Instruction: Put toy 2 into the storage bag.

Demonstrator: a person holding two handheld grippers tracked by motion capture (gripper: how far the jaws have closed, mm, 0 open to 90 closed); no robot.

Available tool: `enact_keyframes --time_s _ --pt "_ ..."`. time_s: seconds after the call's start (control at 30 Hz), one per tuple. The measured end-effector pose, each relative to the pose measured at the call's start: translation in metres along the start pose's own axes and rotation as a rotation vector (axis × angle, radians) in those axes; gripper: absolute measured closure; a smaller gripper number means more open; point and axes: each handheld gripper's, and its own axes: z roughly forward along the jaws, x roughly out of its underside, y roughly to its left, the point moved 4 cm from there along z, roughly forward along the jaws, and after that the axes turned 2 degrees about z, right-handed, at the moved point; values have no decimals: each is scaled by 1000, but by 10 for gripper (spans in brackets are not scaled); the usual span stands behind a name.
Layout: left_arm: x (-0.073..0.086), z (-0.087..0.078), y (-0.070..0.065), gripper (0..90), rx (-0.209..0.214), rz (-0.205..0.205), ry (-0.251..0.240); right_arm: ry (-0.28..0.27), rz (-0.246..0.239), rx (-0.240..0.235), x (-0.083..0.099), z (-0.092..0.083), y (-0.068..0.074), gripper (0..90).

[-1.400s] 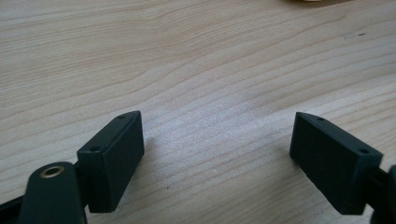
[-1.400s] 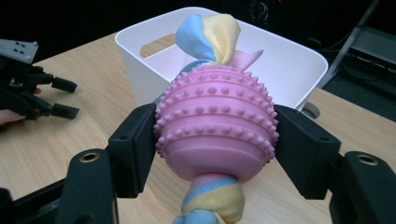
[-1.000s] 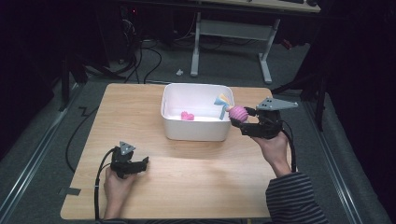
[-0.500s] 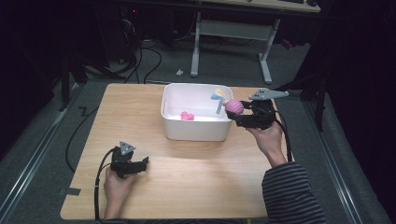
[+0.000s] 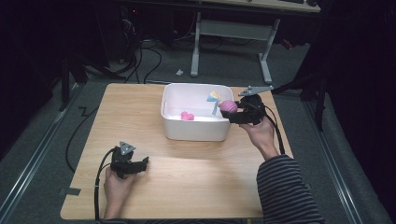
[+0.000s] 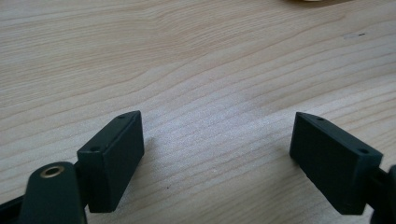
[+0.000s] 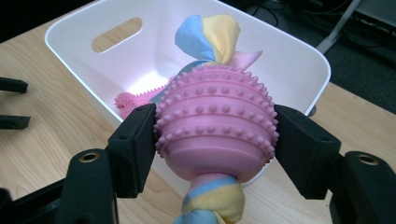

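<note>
Right gripper is pinching the pink studded ball, jaws pressed on both flanks. The right gripper view shows detail the high view can't resolve: rows of nubs on the ball, and a blue/yellow/pink braided cloth running through it, knotted above and below. From the high view, the ball sits at the right rim of the white bin, right gripper just outside that wall, cloth end over the bin's interior. Bin contents: one small pink toy on the floor; the right gripper view shows it as fuzzy-edged, partly hidden behind the ball. Left gripper rests on the wooden table near the front-left, well apart from the bin. The left gripper view shows its jaws spread wide, only bare wood between them.
</note>
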Motion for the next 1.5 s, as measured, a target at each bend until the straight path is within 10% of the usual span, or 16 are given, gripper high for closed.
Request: enact_keyframes --time_s 0.93,1.5 --pt "0 0 0 179 0 0 0 133 16 -5 4 24 -4 326" --pt "0 0 0 180 1 1 0 9 52 -4 12 4 -8 327"
